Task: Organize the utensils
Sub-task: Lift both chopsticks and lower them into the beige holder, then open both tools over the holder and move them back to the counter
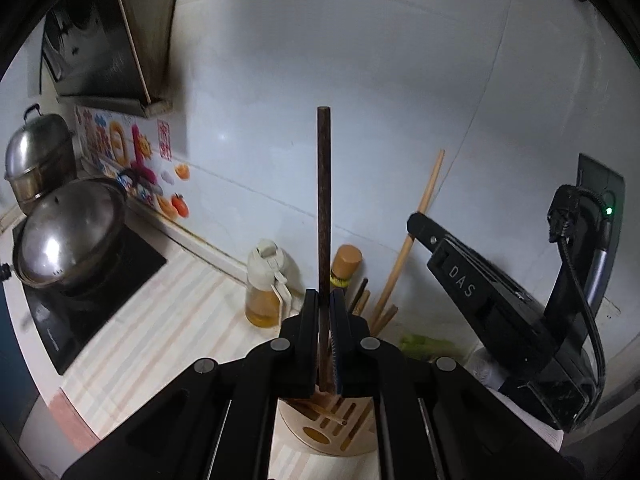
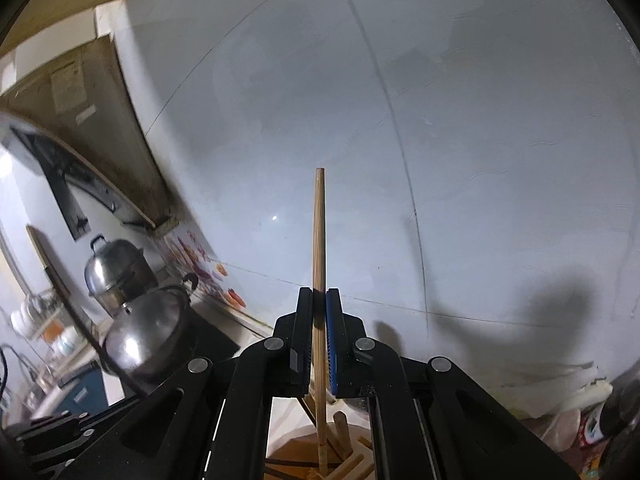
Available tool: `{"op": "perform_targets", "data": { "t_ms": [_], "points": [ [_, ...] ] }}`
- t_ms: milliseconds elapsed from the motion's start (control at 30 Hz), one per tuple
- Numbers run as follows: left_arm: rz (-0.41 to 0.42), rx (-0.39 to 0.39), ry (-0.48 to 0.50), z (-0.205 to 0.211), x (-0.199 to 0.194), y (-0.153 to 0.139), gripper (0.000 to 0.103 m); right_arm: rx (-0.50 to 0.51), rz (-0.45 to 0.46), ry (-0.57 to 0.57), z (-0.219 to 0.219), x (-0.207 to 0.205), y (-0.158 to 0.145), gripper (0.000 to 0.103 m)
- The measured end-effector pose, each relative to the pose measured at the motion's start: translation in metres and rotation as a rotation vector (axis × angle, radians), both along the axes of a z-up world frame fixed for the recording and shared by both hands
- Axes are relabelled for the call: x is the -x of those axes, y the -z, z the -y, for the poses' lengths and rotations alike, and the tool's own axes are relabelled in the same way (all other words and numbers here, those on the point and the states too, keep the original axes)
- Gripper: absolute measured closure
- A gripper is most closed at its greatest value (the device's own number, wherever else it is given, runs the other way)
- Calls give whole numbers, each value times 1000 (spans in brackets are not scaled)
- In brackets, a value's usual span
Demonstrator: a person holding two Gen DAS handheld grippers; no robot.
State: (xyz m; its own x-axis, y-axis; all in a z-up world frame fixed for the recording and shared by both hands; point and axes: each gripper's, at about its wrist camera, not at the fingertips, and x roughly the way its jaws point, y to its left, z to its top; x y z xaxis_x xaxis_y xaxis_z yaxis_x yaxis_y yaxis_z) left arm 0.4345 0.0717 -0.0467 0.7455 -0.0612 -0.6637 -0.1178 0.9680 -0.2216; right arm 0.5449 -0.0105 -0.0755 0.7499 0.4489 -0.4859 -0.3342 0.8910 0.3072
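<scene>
While left tongs [image 1: 325, 304] clamp dark chopstick [image 1: 323, 200] (upright), right tongs [image 2: 319, 304] clamp pale chopstick [image 2: 319, 240].

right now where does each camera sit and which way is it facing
Left wrist: sits on the left tongs, looking down along the counter at the wooden utensil holder; shows its own tongs shut on a dark chopstick, plus the right tongs.
Right wrist: sits on the right tongs, facing the white wall; tongs shut on a light chopstick.
Shared: the holder and lidded wok.
</scene>
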Motion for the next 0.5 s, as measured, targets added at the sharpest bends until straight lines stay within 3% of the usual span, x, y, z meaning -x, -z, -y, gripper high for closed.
{"op": "perform_targets", "data": {
  "t_ms": [133, 300, 333, 367, 400, 433, 467, 500],
  "points": [
    [-40, 38, 25, 0, -1, 11, 99, 36, -26, -38, -2, 0, 6, 97],
    [-87, 100, 38, -2, 6, 8, 95, 47, -136, -90, 5, 0, 15, 95],
    [-88, 103, 35, -3, 9, 4, 93, 40, -150, -93, 9, 1, 15, 87],
    [-83, 87, 22, -4, 14, -2, 83, 35, -156, -90, 14, 4, 15, 74],
    [-76, 75, 15, -5, 16, -7, 55, 26, -162, -81, 21, 7, 12, 68],
    [-68, 62, 3, -6, 21, -11, 36, 13, -169, -72, 29, 12, 10, 60],
    [-55, 54, -20, -9, 27, -17, 10, 6, -170, -67, 36, 16, 7, 56],
    [-36, 49, -34, -11, 33, -21, 8, 9, -174, -51, 44, 23, 4, 55]
  ]
}}
